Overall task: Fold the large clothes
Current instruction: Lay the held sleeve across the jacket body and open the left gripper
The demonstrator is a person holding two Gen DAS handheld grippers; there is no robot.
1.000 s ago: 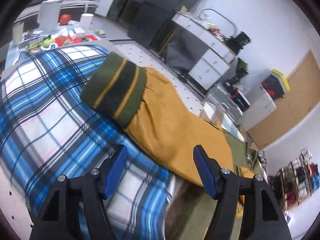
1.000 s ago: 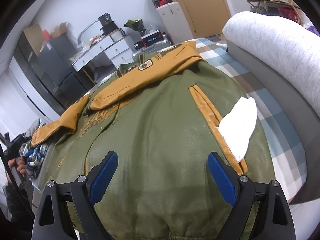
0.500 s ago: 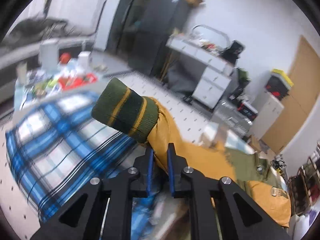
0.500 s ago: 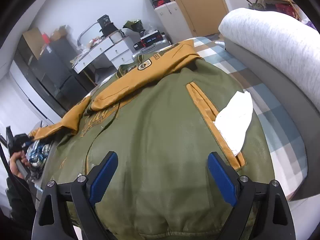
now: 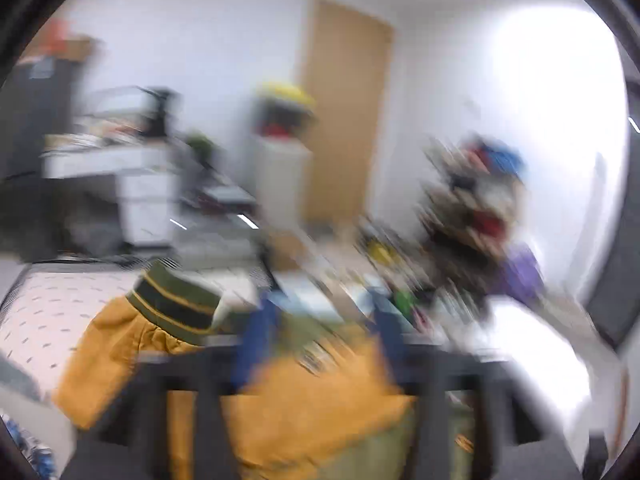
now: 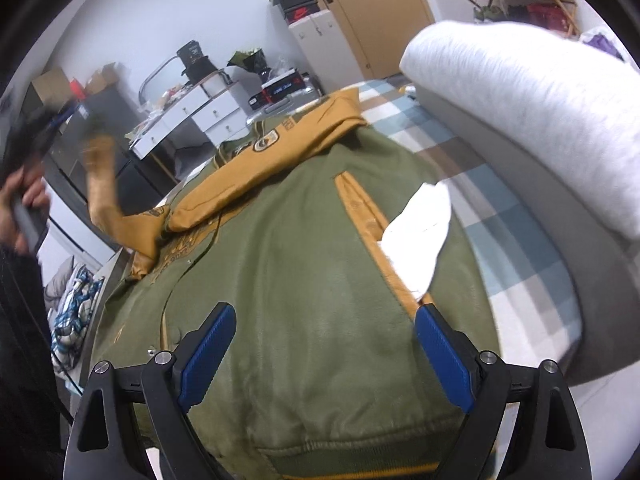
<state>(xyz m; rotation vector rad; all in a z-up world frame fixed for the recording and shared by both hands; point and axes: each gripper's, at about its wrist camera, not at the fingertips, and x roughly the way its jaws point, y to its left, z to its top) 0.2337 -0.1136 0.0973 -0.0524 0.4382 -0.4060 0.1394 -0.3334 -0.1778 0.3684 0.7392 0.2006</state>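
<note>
The right wrist view is sharp. The right claw (image 6: 324, 354) stands wide apart with nothing between its blue pads (image 6: 206, 360), hovering over the hem end of the olive jacket (image 6: 288, 280). The jacket lies spread on a bed with a checked cover (image 6: 516, 240); 1 mustard sleeve (image 6: 272, 152) is folded across its chest toward 12 o'clock, and a white pocket lining (image 6: 416, 236) sticks out at 2 o'clock. A grey padded headboard (image 6: 516, 112) runs along 3 o'clock. At 9 o'clock the other sleeve (image 6: 108, 208) rises off the bed, blurred.

The left wrist view is heavily smeared. It alone shows that sleeve's striped green cuff (image 5: 172, 306) at 9 o'clock and mustard cloth (image 5: 304, 400) bunched at 6 o'clock around the left claw (image 5: 316, 332). Its blue pads look parted, but I cannot tell whether they pinch the cloth. A wooden door (image 5: 344, 112) sits at 12 o'clock.
</note>
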